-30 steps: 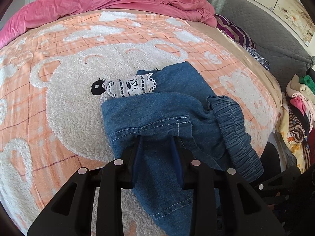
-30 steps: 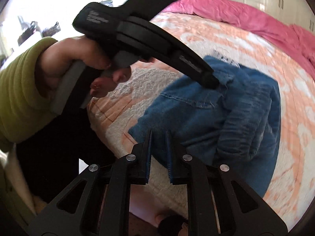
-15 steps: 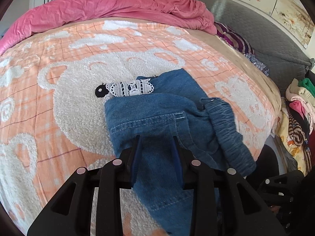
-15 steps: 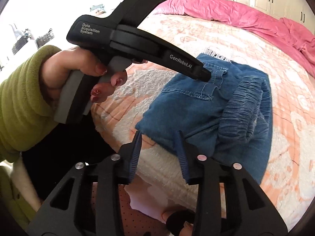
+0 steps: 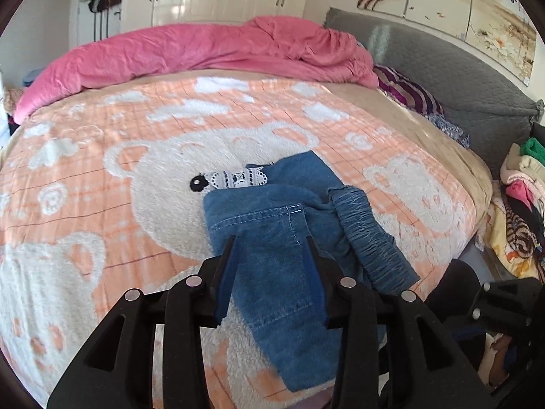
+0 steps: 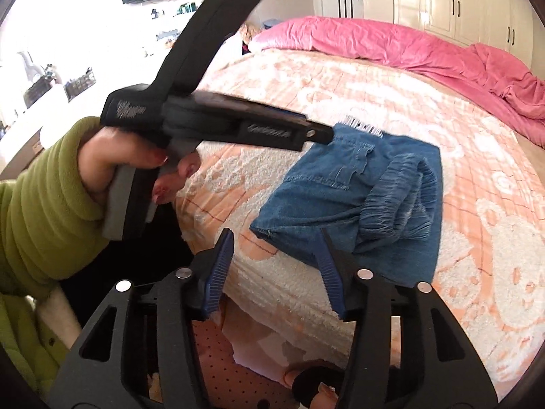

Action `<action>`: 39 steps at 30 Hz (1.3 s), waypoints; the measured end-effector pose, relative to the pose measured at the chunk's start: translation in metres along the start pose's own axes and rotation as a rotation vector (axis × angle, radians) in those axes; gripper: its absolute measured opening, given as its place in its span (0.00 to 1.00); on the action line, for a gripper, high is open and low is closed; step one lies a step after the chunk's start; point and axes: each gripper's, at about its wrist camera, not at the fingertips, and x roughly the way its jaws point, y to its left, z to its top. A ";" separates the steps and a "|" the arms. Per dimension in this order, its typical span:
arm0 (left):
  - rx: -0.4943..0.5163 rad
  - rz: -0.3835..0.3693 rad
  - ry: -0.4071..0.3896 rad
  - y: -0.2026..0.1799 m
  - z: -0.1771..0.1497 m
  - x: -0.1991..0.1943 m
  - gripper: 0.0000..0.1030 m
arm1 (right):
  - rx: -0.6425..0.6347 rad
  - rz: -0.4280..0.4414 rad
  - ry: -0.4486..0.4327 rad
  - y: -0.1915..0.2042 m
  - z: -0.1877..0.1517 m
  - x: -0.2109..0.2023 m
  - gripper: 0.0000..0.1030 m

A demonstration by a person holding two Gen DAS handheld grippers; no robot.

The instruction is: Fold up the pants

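Observation:
The blue denim pants (image 5: 272, 238) lie folded into a small bundle near the bed's front edge, with white lace trim (image 5: 238, 179) showing at the far end and the gathered waistband (image 5: 371, 238) at the right. They also show in the right wrist view (image 6: 357, 197). My left gripper (image 5: 270, 240) is open and empty, raised just above the bundle. My right gripper (image 6: 276, 233) is open and empty, off the bed's edge beside the bundle's near corner. The left gripper also shows in the right wrist view (image 6: 320, 133), held by a hand in a green sleeve.
The bed carries an orange blanket with white bear patterns (image 5: 119, 187). A pink duvet (image 5: 204, 54) is heaped at the far side. A grey headboard (image 5: 442, 78) and striped pillow (image 5: 408, 92) are at the right. A clothes pile (image 5: 521, 187) stands beyond the bed's right edge.
Both grippers have opened wider and pulled back and up from the pants. The right gripper was nearly shut a second ago and now stands open. The bundle stays where it lay.

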 end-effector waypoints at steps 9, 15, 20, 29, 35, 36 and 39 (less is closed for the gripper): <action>-0.028 0.047 -0.033 -0.003 -0.014 -0.031 0.52 | 0.050 -0.067 -0.097 -0.023 0.006 -0.027 0.52; -0.056 0.083 -0.046 -0.002 -0.019 -0.048 0.65 | 0.115 -0.146 -0.174 -0.050 0.010 -0.047 0.64; -0.086 0.104 -0.057 0.001 -0.023 -0.061 0.78 | 0.157 -0.218 -0.205 -0.069 0.006 -0.057 0.77; -0.119 0.134 -0.041 0.003 -0.027 -0.065 0.92 | 0.227 -0.281 -0.227 -0.092 -0.004 -0.067 0.90; -0.140 0.144 -0.009 0.007 -0.028 -0.052 0.94 | 0.269 -0.316 -0.213 -0.109 -0.010 -0.063 0.91; -0.146 0.144 -0.004 0.008 -0.028 -0.049 0.94 | 0.274 -0.320 -0.210 -0.110 -0.010 -0.063 0.91; -0.165 0.144 0.020 0.011 -0.029 -0.038 0.94 | 0.296 -0.326 -0.189 -0.122 -0.012 -0.056 0.91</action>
